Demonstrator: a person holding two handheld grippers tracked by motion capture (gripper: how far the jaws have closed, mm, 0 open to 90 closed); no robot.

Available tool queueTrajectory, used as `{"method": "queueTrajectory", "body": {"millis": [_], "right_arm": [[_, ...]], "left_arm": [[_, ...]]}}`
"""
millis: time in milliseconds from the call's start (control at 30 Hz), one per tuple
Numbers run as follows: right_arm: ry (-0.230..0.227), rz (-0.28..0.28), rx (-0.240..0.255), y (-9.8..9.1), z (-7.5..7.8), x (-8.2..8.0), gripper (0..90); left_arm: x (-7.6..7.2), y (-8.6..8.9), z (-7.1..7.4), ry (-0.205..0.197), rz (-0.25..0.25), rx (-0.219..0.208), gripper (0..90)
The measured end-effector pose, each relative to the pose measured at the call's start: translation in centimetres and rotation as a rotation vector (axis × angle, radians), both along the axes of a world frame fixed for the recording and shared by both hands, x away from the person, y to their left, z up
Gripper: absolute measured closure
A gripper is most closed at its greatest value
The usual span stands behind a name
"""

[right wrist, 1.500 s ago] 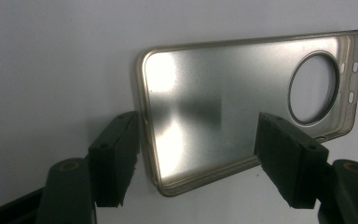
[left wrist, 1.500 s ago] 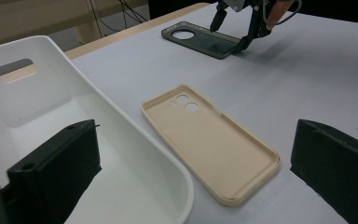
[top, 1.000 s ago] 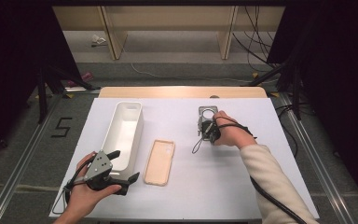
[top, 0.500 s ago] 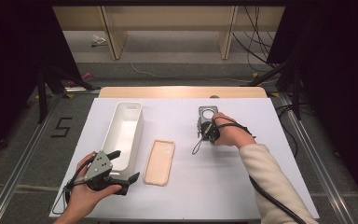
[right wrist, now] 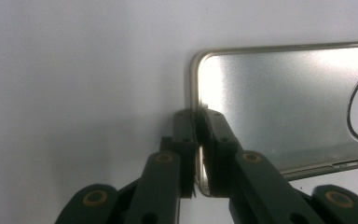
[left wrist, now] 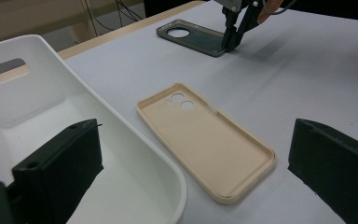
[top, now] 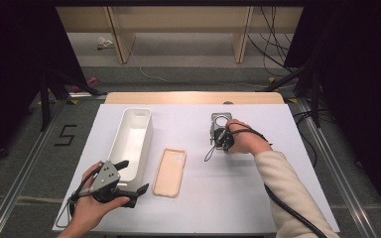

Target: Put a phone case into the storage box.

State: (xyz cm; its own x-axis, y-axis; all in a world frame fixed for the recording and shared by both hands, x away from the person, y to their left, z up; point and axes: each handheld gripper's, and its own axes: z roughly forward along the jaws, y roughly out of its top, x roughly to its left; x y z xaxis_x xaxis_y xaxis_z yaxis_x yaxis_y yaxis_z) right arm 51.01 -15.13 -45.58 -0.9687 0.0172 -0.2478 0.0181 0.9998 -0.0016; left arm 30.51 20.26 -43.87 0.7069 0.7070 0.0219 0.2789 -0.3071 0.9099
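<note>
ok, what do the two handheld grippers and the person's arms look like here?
Both are black handheld units. The left gripper carries a grey three-cornered plate on top and has broad, blocky black jaws; a black cable trails from it. The right gripper has slim black jaws with brass-coloured pivot pins and a black cable along the forearm. The right arm wears a cream sleeve.

Dark grey phone case (top: 220, 122), beige phone case (top: 170, 172), white bin (top: 131, 141), white table (top: 238, 188).

White bin (top: 131, 141) walls block left side, beige case (top: 169, 172) mid-table, bare tabletop (top: 238, 193) front-right.
</note>
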Motion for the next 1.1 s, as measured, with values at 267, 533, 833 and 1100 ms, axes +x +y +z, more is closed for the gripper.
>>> {"method": "queueTrajectory", "body": {"millis": [267,533,833,1100], "right_arm": [[-0.005,-0.003,0.0,0.03,-0.02,-0.11,86.9],[-0.014,-0.008,0.003,0.02,-0.03,-0.2,87.9],[-0.04,-0.023,0.038,-0.34,0.12,-0.35,89.2],[-0.057,-0.051,0.1,-0.87,0.7,-0.85,89.3]], "left_arm": [[-0.02,0.0,0.0,0.002,0.001,-0.002,2.2],[-0.01,0.01,0.02,0.0,0.002,-0.001,2.3],[-0.01,0.06,0.03,0.0,0.004,-0.002,2.4],[-0.02,0.07,0.06,-0.002,0.003,-0.005,2.9]]}}
